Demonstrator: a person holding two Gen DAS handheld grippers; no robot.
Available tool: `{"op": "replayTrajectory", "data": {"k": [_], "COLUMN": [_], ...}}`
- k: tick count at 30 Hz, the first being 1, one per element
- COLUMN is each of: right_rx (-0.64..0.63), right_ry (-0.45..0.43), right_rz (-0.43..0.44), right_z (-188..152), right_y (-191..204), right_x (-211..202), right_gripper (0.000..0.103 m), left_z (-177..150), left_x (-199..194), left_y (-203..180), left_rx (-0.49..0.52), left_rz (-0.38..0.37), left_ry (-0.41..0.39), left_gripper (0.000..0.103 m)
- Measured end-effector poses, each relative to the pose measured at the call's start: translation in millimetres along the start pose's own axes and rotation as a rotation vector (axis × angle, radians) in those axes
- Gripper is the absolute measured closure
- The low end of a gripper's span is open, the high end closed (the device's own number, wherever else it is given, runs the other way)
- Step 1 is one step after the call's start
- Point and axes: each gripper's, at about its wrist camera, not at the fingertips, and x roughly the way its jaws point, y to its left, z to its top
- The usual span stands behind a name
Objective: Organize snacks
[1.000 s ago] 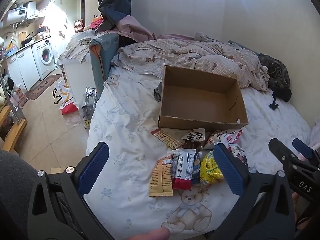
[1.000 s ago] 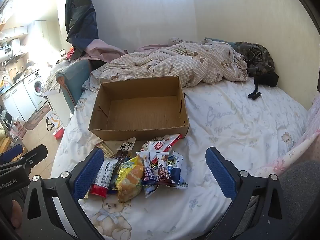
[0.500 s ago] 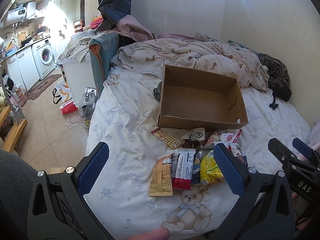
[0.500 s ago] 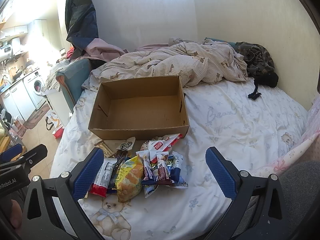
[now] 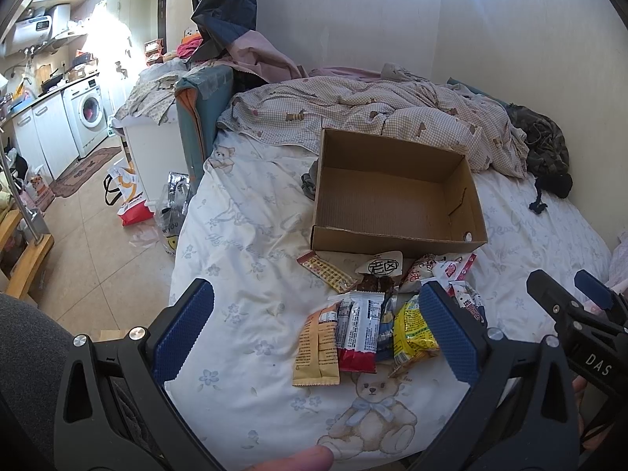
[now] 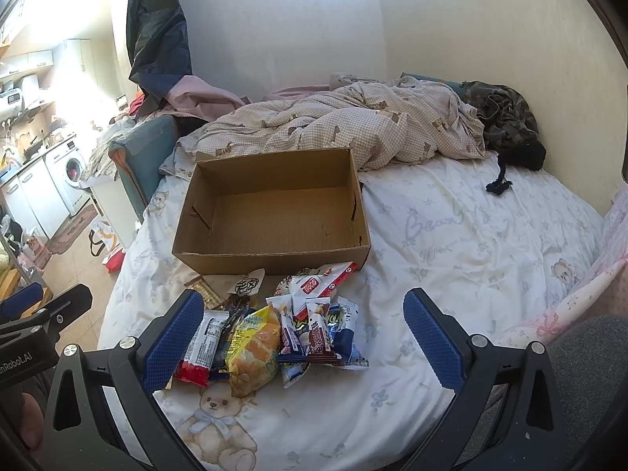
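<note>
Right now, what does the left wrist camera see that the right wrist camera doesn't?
Only the left wrist view shows the orange-tan packet lying flat at the pile's left edge, and the silver bag on the floor beside the bed.

Only the right wrist view shows the blue-and-white packets on the pile's right side in full.

Both show the empty cardboard box, the yellow snack bag, the bear-print sheet, and open grippers: left, right.

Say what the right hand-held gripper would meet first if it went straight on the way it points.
Probably the snack pile on the bed: it lies between the open right hand-held gripper's fingers, in front of the empty box. Depth is unclear, so it might pass over the snacks to the box.
</note>
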Motion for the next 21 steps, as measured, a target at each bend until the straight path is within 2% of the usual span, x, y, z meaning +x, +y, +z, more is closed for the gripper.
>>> {"op": "replayTrajectory", "data": {"k": [21], "right_rx": [-0.002], "right_ry": [0.0], "right_rz": [0.0], "right_z": [0.8], "right_y": [-1.7], "right_x": [-0.8], "right_gripper": [0.0], "left_z": [0.6], "left_x": [-0.6], "left_y": [-0.9], "left_rx": [0.002], "left_rz": [0.001], "left_ry": [-0.003], "left_gripper": [0.0]}}
